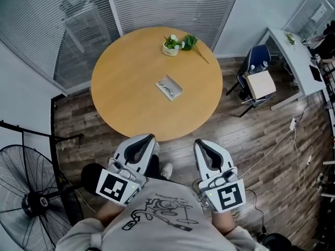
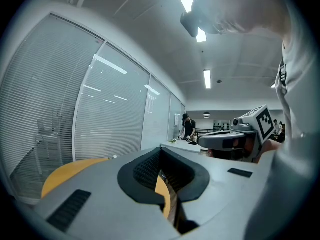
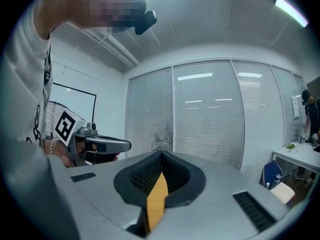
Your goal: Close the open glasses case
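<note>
Glasses case: pale grey, rectangular, lying open near centre of round wooden table, its interior facing up. Left tongs and right tongs hovering side by side off near table edge, well apart from case. Both pairs pressing together at tips, pinching nothing. Potted plant sitting near far edge.

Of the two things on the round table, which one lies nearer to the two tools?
The open glasses case, lying near the middle of the table. The small flower pot stands beyond it, at the far rim.
</note>
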Tool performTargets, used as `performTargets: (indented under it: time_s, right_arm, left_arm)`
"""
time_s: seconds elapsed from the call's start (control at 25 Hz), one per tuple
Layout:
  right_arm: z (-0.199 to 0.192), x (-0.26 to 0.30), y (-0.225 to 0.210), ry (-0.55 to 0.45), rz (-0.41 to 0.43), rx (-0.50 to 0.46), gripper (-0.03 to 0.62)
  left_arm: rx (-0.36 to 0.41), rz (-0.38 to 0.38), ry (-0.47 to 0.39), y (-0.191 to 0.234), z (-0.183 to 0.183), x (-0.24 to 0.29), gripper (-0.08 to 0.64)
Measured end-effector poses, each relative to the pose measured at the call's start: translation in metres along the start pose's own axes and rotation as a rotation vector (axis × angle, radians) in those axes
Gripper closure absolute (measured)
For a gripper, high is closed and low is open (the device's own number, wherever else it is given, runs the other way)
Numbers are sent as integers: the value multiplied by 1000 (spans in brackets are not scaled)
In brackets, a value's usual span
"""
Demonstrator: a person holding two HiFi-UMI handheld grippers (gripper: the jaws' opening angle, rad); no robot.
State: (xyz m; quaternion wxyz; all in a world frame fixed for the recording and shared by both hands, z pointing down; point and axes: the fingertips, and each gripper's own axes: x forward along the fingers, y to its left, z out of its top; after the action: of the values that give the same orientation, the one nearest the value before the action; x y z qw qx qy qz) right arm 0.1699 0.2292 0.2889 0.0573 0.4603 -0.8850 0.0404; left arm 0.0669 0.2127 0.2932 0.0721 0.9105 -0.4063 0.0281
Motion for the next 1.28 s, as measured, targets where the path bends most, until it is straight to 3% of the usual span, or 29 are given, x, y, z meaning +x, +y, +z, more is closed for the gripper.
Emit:
performTargets:
  time_s: [0.2, 1.28]
  right_arm:
    - [12, 14, -11, -74, -35, 43, 584]
    - [31, 92, -62, -72, -36, 27, 584]
  left_arm:
    - [3, -4, -5, 9, 1, 10, 541]
    - [-16, -12, -26, 72, 19, 81, 541]
